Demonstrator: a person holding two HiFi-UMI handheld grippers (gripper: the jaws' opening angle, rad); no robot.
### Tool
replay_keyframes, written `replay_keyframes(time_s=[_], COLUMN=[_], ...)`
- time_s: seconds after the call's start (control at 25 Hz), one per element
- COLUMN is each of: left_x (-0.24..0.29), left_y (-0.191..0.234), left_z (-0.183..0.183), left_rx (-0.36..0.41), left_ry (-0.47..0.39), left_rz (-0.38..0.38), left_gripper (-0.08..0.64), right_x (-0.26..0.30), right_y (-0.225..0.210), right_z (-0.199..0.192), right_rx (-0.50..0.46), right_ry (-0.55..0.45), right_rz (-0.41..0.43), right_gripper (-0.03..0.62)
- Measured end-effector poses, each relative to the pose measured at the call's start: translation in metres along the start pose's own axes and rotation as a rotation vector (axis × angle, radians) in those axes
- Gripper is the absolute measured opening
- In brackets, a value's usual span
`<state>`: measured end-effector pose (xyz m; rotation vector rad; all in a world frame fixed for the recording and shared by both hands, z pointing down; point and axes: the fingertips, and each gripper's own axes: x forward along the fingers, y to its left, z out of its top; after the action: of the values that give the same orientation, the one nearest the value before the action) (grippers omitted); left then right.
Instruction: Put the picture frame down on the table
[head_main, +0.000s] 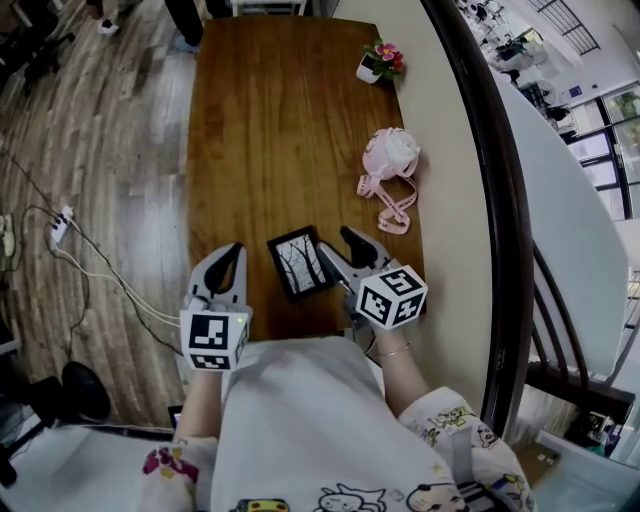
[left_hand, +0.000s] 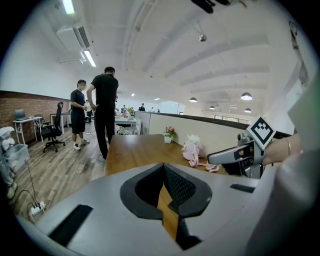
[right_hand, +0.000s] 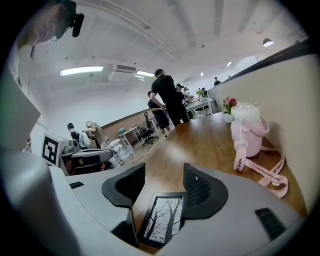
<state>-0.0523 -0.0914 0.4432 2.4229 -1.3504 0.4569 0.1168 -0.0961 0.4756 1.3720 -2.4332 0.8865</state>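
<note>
Grey left tongs (head_main: 232, 256) and right tongs (head_main: 338, 246) bear black-and-white marker cubes (head_main: 392, 297); white cartoon-print sleeves (head_main: 452, 432).

Pic frame (head_main: 300, 263): black border, b/w bare-tree print showing. Lying flat, face-up on wooden table (head_main: 250, 120), nr front edge, sitting slightly skewed.
</note>
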Motion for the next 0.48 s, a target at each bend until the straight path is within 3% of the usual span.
replay_keyframes(time_s=[0.48], left_x=[-0.022], left_y=[0.007], left_z=[0.047], left_rx=[0.020], left_ry=[-0.108], left_rz=[0.048], left_gripper=[0.004], right_x=[-0.024], right_y=[0.028], right_z=[0.057], right_rx=[-0.170], right_ry=[-0.090], right_rz=[0.031], right_gripper=[0.223])
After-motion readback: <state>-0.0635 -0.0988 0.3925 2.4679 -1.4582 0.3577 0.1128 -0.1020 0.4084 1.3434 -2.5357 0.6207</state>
